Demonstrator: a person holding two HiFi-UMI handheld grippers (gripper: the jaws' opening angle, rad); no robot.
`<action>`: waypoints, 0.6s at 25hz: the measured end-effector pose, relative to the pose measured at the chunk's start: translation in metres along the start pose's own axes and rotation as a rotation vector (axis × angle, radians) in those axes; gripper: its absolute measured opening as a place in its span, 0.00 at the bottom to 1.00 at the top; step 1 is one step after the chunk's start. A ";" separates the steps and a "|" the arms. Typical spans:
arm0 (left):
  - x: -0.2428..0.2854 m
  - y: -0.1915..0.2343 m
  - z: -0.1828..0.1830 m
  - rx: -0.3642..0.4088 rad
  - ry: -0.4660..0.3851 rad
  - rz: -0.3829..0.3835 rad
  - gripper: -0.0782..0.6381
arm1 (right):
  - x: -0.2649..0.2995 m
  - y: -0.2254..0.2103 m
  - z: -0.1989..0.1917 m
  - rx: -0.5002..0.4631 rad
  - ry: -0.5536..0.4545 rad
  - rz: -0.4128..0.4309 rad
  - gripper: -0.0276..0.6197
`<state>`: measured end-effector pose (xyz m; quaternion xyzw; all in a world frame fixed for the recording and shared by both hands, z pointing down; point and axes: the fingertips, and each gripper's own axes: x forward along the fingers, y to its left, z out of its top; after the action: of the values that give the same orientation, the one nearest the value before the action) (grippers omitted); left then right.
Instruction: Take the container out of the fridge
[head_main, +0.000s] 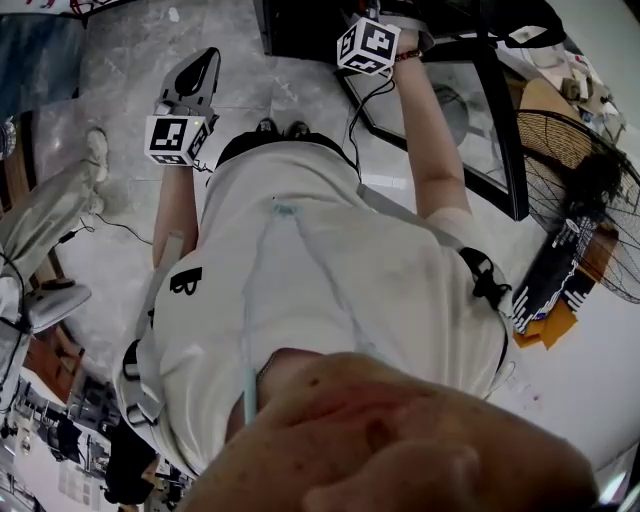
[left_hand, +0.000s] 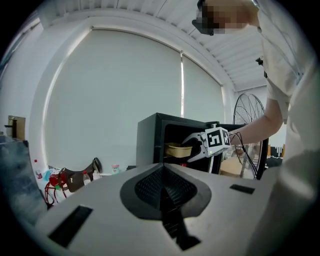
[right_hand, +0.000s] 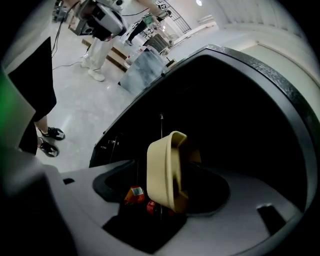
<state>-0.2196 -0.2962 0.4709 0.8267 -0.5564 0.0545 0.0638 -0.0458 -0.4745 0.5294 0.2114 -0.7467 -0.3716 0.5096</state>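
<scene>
I judge the job barely begun: the reach-in is made, but the grip and the lift-out remain. The pale beige, shallow plastic container (right_hand: 167, 167) sits inside the small black fridge (left_hand: 149, 142), whose door stands open. It lies between the fingers of my right gripper (left_hand: 192, 149). Those fingers are apart, one on each side of the container. The right gripper view shows a gap on one side, so I read it as bracketed but not clamped. What is left, as I see it, is to close on the wall, draw the container clear of the opening, and carry it out without tipping it.

My left gripper (left_hand: 165, 192) hangs well away from the fridge at my side. Its dark ribbed pads are pressed together with nothing between them.

By count I see one fridge and one container. There are two grippers, each carrying one marker cube. Two small red-orange items (right_hand: 134, 194) lie low in the fridge beside the container. They are too dim for me to name. One round wire-caged fan (head_main: 590, 200) stands near the fridge door.
</scene>
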 end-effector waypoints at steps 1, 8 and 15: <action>0.001 0.000 0.001 -0.008 -0.005 0.000 0.12 | 0.003 0.002 -0.001 -0.015 0.007 0.007 0.53; -0.005 0.000 0.005 -0.028 -0.019 0.007 0.12 | 0.007 0.006 -0.009 -0.156 0.073 -0.027 0.26; -0.018 -0.003 0.003 -0.040 -0.028 0.015 0.12 | -0.013 0.009 -0.004 -0.123 0.070 -0.014 0.23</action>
<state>-0.2230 -0.2795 0.4647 0.8217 -0.5645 0.0322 0.0720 -0.0367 -0.4616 0.5292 0.1978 -0.7028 -0.4125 0.5447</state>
